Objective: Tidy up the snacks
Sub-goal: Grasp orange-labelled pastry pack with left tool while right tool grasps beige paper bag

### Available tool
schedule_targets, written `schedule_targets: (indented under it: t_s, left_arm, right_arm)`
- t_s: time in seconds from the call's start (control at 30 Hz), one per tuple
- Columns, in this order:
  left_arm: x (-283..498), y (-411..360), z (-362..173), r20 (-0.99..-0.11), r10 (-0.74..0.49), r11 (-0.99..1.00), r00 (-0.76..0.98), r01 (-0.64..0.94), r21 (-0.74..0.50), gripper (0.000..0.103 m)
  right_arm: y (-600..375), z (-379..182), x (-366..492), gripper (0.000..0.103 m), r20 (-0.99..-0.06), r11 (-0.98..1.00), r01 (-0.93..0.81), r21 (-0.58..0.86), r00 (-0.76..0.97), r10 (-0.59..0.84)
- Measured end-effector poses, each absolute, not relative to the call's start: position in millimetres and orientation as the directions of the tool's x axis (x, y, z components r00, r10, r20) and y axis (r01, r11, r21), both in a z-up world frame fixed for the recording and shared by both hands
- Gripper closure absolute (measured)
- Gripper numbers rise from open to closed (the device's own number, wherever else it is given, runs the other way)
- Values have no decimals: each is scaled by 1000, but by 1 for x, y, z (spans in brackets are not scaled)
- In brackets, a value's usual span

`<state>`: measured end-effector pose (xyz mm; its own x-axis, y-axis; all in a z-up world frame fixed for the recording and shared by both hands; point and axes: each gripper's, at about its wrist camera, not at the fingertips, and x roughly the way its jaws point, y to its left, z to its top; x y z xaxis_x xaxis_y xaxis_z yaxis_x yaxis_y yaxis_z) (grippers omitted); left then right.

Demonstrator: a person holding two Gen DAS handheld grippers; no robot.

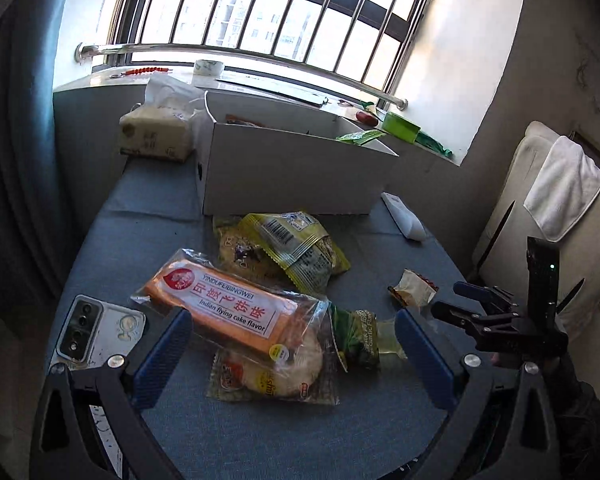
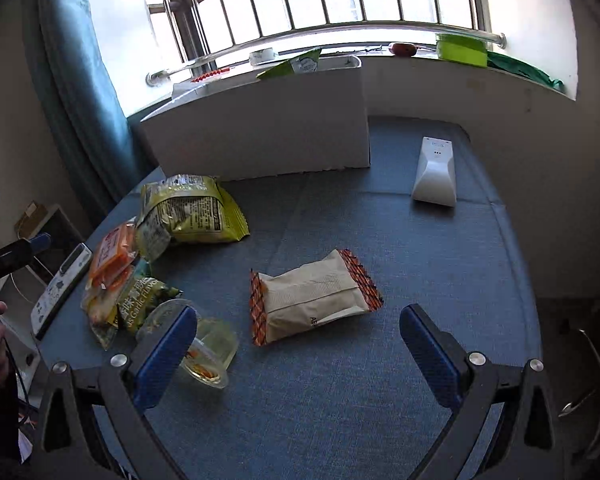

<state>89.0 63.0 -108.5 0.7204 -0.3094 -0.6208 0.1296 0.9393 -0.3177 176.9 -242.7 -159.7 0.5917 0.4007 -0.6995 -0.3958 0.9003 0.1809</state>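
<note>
Snacks lie scattered on the blue cloth surface [image 2: 340, 400] in front of a white box [image 1: 292, 168] that stands near the window. The left tongs [image 1: 296, 344] are spread wide and hold nothing; between their blue pads sits the orange flying cake pack [image 1: 224, 308], lying on top of a round pastry pack [image 1: 276, 372], with a green garlic-flavor bag [image 1: 358, 338] just beside it. Behind them rests a yellow-green bag [image 1: 296, 248], close to the box's front wall. The right tongs [image 2: 300, 352] are also wide and empty, hovering over a beige pack with orange checked ends [image 2: 314, 296], which lies apart from the other snacks. A clear jelly cup [image 2: 212, 356] lies on its side by the left pad. 1 phone [image 1: 96, 328] and a white remote [image 2: 436, 172] also rest on the surface.
</note>
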Motion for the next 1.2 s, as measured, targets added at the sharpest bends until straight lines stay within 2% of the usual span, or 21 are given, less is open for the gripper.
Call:
schedule_targets:
  t_s: [0.2,0.3,0.33,0.4,0.5,0.57,0.73,0.83,0.97,1.0,1.03,1.07,1.1,1.13,1.2]
  left_arm:
    - [90,67,-121,-658,-286,935,696,52,-352,0]
    - [98,68,-129,-684,-283,925,672,4,-379,0]
    - [101,69,-133,-698,-273,923,662,-23,-383,0]
    - [107,69,-140,-721,-267,916,639,-65,-397,0]
    - [117,71,-151,-752,-243,906,613,-133,-402,0]
    - [125,75,-158,-774,-225,894,592,-190,-405,0]
    - [147,84,-164,-794,-197,861,576,-285,-421,0]
    - [158,88,-173,-796,-238,817,557,-328,-474,0]
    - [169,86,-175,-785,-226,818,576,-326,-474,3]
    - [172,87,-175,-775,-235,813,587,-318,-487,6]
    - [175,89,-176,-765,-252,803,592,-312,-507,20]
    - [179,91,-177,-760,-261,796,595,-312,-518,27]
    - [181,92,-179,-748,-292,786,596,-296,-543,47]
    - [186,92,-182,-739,-325,777,590,-278,-564,60]
    - [191,90,-184,-727,-350,777,591,-251,-578,64]
  right_arm:
    - [-227,-174,215,0,-776,883,-458,105,518,361]
    - [-224,-185,231,0,-822,874,-473,116,448,351]
    - [-222,-184,232,2,-822,868,-487,93,454,343]
    - [-222,-183,230,18,-823,858,-507,82,451,346]
    - [-225,-181,224,34,-809,853,-517,76,468,355]
    - [-229,-181,219,38,-796,849,-520,88,475,374]
    - [-243,-173,203,40,-752,846,-511,152,496,435]
    - [-247,-161,195,40,-707,841,-505,197,521,478]
    - [-252,-144,181,40,-657,829,-504,241,544,522]
    - [-253,-142,179,40,-647,826,-505,249,548,530]
    - [-254,-140,177,40,-641,825,-505,254,551,534]
    - [-255,-138,176,40,-634,825,-502,258,556,537]
    - [-257,-136,174,40,-629,824,-499,267,558,541]
    - [-258,-135,173,40,-624,822,-497,279,556,548]
    - [-261,-135,171,40,-614,817,-491,302,556,560]
